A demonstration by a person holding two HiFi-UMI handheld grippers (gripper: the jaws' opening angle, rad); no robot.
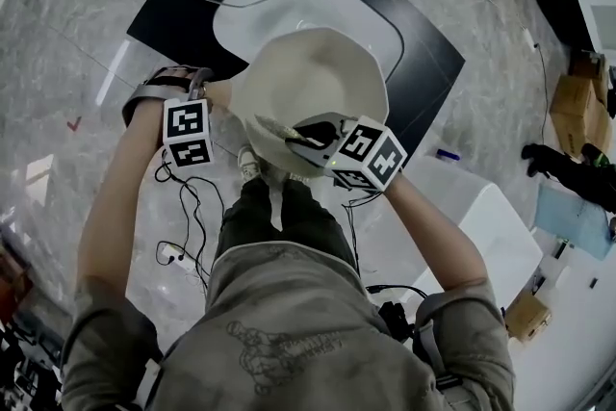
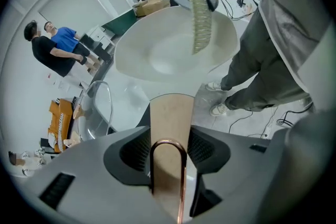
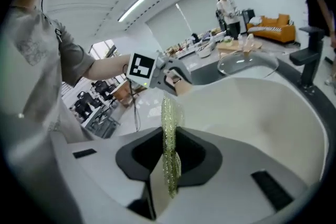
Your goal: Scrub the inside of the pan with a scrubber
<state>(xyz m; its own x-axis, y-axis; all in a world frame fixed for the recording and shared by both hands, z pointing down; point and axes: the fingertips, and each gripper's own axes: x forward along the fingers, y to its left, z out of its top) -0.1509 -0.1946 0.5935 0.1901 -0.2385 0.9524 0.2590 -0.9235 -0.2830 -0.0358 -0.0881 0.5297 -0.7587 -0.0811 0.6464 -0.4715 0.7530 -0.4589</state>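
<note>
the left claw (image 2: 169,136) is closed on the wooden handle (image 2: 170,113) of the pan (image 2: 157,55), and the white bowl is just ahead of it. the right claw (image 3: 169,162) pinches the scrubber (image 3: 168,123), which sticks out ahead over the pan's inside.

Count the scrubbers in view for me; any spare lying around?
1. The yellow-green mesh scrubber is clamped in the right gripper, held over the inside of the pan. No spare shows elsewhere, though the pan may hide one beneath it.
</note>
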